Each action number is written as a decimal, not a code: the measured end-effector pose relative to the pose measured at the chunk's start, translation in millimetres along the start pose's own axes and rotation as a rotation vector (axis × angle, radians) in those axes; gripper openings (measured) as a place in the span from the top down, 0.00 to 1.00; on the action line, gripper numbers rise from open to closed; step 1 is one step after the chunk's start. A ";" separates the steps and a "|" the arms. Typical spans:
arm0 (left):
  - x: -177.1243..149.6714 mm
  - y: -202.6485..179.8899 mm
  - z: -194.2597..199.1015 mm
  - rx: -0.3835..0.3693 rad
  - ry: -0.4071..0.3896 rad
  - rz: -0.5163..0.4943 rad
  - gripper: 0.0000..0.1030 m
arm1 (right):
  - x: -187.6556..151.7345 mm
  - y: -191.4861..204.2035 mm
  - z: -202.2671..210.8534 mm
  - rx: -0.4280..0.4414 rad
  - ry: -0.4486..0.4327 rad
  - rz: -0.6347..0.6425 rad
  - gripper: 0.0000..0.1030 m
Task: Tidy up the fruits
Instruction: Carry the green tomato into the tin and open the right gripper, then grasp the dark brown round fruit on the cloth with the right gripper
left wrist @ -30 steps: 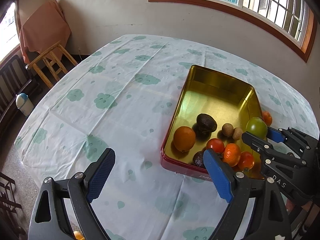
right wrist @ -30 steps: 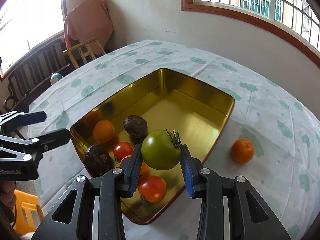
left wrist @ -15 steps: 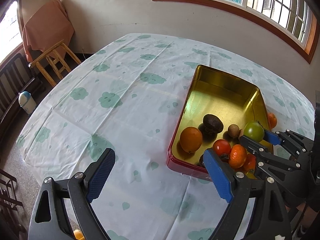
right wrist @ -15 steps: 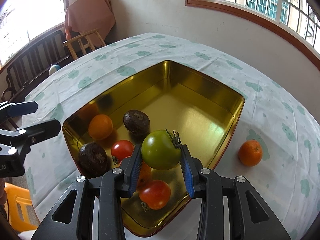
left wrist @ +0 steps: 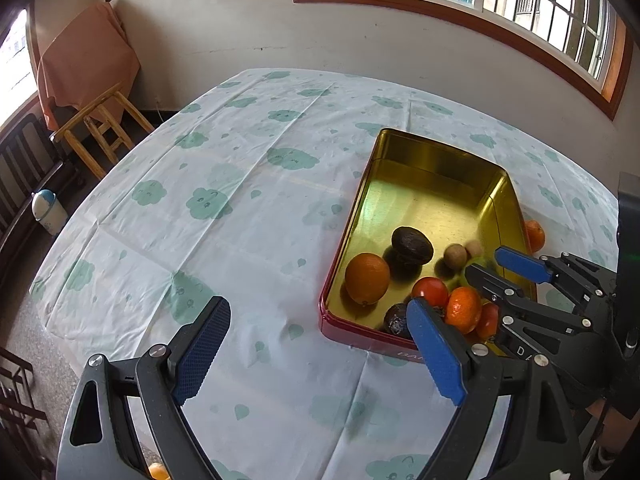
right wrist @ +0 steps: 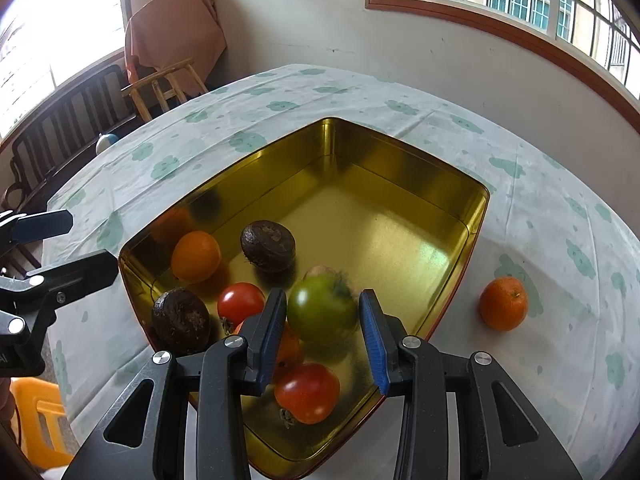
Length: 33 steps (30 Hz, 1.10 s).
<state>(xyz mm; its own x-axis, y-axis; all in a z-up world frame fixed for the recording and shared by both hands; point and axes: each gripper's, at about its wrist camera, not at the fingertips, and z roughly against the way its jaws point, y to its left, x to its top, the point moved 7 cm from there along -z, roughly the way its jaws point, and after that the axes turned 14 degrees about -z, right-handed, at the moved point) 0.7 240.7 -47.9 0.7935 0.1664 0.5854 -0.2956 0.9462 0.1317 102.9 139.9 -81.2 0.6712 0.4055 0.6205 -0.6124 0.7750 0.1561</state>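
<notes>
1. Right gripper [right wrist: 323, 297] hangs over the near end of the tin, its jaws narrowly parted around the green tomato; whether the pads press on it I cannot tell.
2. Left gripper [left wrist: 316, 312] is wide open, empty, to the tin's left over the cloth.
3. Gold tin [right wrist: 400, 168] holds the other fruit bunched at its near end, with the far end bare.
4. Green tomato [right wrist: 322, 312] is round, glossy and blurred, directly between the right gripper's pads, stem up.
5. One mandarin [right wrist: 503, 303] lies outside the tin on the right, nearer the right gripper.
</notes>
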 end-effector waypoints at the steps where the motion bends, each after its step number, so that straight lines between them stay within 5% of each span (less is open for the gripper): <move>1: 0.3 -0.8 0.4 0.000 0.000 -0.003 0.15 | 0.5 -0.3 0.2 0.002 -0.001 -0.001 0.62; 16: 6.5 -16.1 10.6 -0.010 -0.022 -0.024 0.15 | 5.6 -24.6 42.6 0.010 -0.094 -0.080 0.62; 33: 16.9 -61.1 16.3 -0.058 -0.044 -0.097 0.15 | -51.4 -159.6 74.6 -0.177 -0.076 -0.285 0.62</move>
<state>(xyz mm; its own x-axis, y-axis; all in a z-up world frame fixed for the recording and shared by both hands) 23.5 181.2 -33.0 0.7924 0.0618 0.6068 -0.1860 0.9720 0.1439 135.1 -40.8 -80.7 0.7680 0.1289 0.6274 -0.3187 0.9265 0.1998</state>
